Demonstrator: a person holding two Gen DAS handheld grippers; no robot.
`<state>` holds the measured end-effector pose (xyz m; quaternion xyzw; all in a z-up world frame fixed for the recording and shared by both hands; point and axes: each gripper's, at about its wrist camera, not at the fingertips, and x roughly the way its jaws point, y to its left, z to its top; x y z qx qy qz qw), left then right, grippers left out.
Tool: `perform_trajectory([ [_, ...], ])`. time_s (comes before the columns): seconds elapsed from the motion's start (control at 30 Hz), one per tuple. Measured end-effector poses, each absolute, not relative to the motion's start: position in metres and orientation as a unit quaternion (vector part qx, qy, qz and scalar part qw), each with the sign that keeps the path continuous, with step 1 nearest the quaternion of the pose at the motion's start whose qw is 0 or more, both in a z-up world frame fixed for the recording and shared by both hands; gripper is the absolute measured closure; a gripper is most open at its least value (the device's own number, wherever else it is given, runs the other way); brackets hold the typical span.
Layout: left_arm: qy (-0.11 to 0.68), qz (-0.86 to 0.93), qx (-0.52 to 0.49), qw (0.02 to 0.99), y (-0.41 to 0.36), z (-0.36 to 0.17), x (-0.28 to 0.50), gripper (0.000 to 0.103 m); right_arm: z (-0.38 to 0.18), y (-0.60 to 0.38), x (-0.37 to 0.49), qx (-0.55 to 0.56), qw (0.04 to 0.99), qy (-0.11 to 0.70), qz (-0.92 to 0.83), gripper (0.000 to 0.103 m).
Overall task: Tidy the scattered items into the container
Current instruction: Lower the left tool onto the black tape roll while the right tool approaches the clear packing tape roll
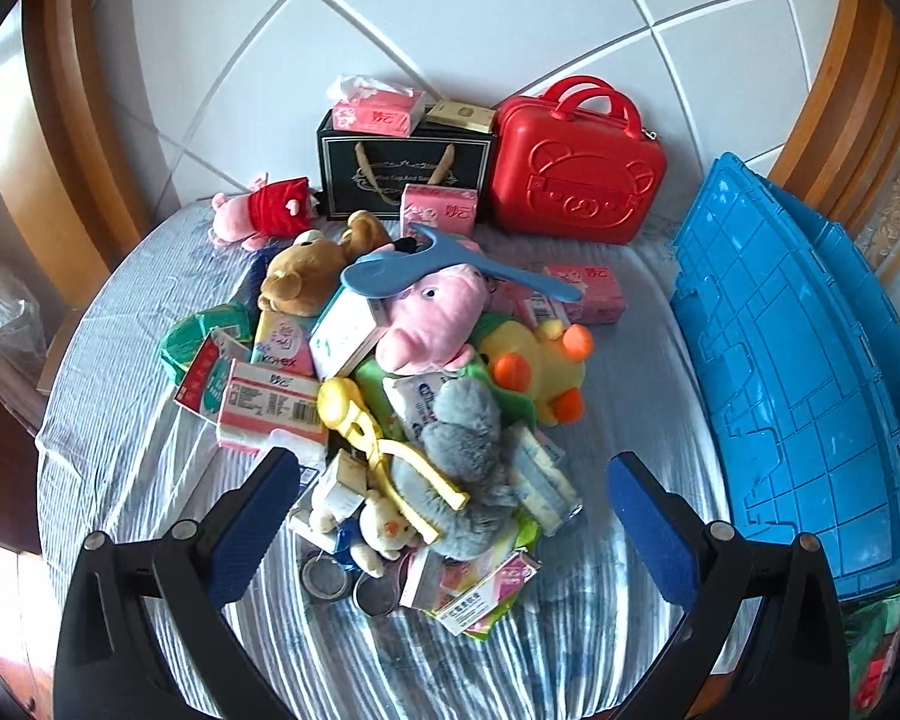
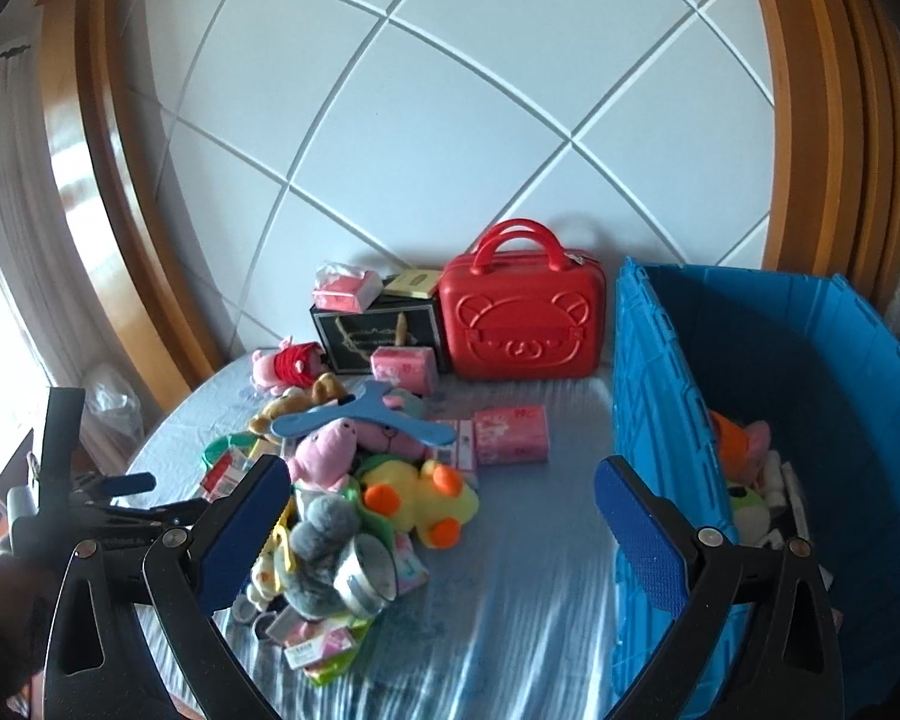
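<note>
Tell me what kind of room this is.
Probably a bedroom: the toys lie on a striped bedsheet, backed by a white padded headboard in a wooden frame.

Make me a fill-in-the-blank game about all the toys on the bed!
1. The suitcase with the bear face is ____.
2. The blue hanger lies on top of the pink ____ toy.
3. The big bin for tidying is ____.
4. Both grippers, left and right, are ____.

Missing words: red; pig; blue; open
</note>
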<state>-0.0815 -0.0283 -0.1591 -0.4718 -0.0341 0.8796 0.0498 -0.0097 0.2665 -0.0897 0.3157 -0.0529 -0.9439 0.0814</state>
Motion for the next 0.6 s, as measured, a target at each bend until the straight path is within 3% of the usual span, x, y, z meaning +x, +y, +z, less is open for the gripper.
perform_trajectory([
  [0.37,-0.036,0.857,-0.514,0.019,-0.089,-0.22,-0.054,0.0,-0.124,0.221,-0.016,0.35,0.106,-0.019,-0.931,0.0],
  [0.6,-0.029,0.834,-0.551,0.014,-0.111,-0.275,-0.04,0.007,-0.155,0.198,-0.02,0.384,0.114,-0.006,-0.916,0.0],
])
